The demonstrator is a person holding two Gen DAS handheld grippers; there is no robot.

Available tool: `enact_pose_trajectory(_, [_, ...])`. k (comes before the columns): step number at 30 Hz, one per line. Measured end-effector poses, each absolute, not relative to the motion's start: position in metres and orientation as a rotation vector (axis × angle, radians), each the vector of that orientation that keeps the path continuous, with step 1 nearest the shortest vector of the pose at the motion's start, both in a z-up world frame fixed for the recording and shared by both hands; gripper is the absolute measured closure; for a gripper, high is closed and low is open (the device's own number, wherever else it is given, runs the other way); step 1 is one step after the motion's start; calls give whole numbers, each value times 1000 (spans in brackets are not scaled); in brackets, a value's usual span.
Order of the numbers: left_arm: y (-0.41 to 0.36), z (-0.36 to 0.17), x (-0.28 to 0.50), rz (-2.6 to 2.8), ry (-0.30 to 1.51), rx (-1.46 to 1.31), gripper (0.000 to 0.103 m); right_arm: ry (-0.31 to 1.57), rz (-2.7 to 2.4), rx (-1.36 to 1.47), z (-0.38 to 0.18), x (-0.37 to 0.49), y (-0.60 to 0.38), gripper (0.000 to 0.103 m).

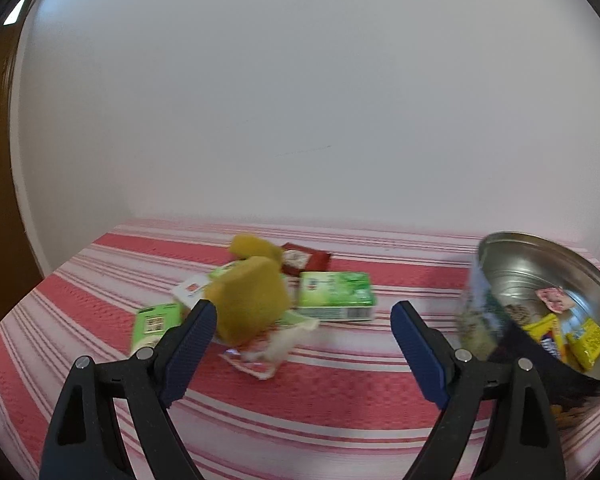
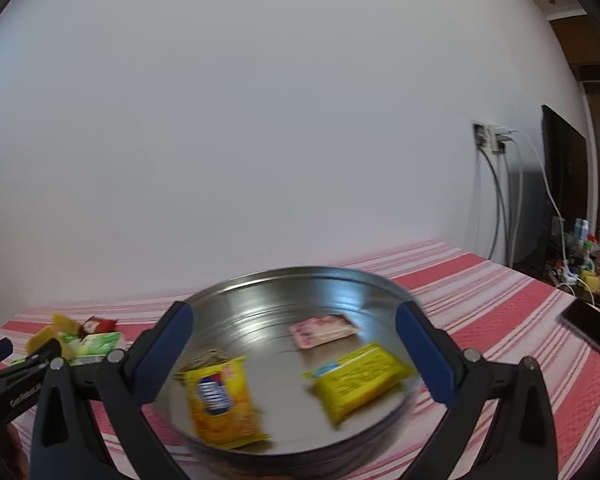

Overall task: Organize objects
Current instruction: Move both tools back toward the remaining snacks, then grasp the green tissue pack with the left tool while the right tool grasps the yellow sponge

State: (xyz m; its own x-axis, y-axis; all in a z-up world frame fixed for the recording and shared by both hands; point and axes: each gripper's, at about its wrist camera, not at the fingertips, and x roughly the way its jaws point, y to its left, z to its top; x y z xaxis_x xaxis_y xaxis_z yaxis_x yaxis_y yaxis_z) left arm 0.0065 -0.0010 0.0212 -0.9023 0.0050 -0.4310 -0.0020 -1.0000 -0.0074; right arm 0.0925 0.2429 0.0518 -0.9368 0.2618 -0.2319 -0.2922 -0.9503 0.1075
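A round metal tin [image 2: 284,292] stands on the red-and-white striped cloth and holds a yellow snack packet [image 2: 220,396], a yellow sachet [image 2: 360,380] and a pink sachet [image 2: 324,330]. My right gripper [image 2: 294,350] is open, its jaws standing over the tin's opening, empty. The tin also shows at the right of the left wrist view [image 1: 540,272]. My left gripper [image 1: 302,320] is open and empty, just in front of a pile: yellow sponges [image 1: 252,300], green boxes [image 1: 336,300], a dark red packet [image 1: 304,260] and a white-and-red sachet [image 1: 260,356].
The striped cloth [image 1: 320,400] covers the table, which meets a white wall behind. A dark phone [image 2: 592,328] lies at the table's right edge. A wall socket with cables [image 2: 496,140], a dark screen and cluttered bottles stand at the far right.
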Motion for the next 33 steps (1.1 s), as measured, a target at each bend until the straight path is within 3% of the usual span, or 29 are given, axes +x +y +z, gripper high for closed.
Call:
enact_pose_trajectory(15, [-77, 8, -21, 3077, -98, -898, 13, 168, 2982, -395, 46, 67, 156, 0])
enact_pose_trajectory(24, [-129, -7, -40, 3063, -286, -1096, 13, 212, 3066, -492, 40, 53, 118, 0])
enact_pose_trajectory(33, [-125, -24, -72, 2970, -191, -1312, 13, 161, 3098, -631, 32, 39, 81, 0])
